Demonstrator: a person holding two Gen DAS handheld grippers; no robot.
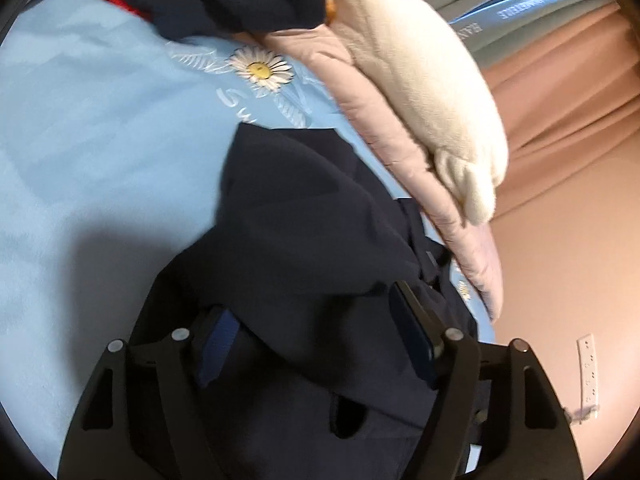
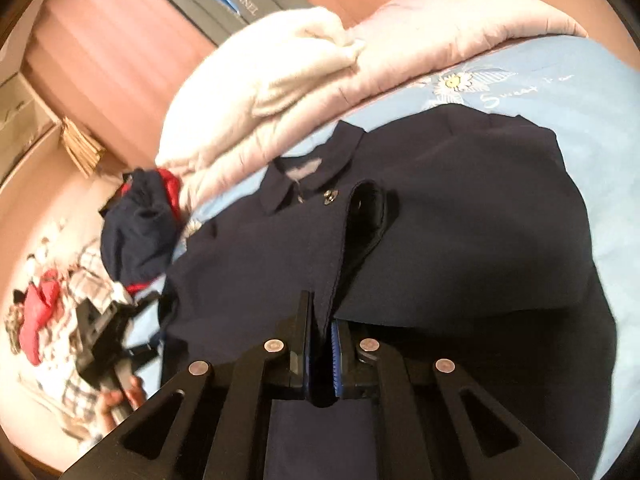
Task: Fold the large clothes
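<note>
A navy collared garment (image 2: 460, 208) lies spread on the light blue bedsheet (image 2: 580, 92), collar toward the pillows, one front panel turned back. My right gripper (image 2: 320, 340) is shut on a fold of its fabric at the near edge. In the left wrist view the same navy garment (image 1: 304, 216) bunches up between the wide-set fingers of my left gripper (image 1: 316, 340); the blue pads (image 1: 412, 336) stand on either side of the cloth without clearly pressing it. From the right wrist view, the left gripper (image 2: 100, 332) shows blurred at the lower left, a hand (image 2: 116, 400) beneath it.
A pink quilt (image 1: 384, 120) and a cream blanket (image 1: 424, 92) are heaped along the sheet's far edge. A navy-and-red clothes pile (image 2: 136, 232) sits at the bed's left end. More clothes (image 2: 40, 312) lie on the floor. Peach curtains (image 1: 560, 100) and a white power strip (image 1: 587, 372) are beyond.
</note>
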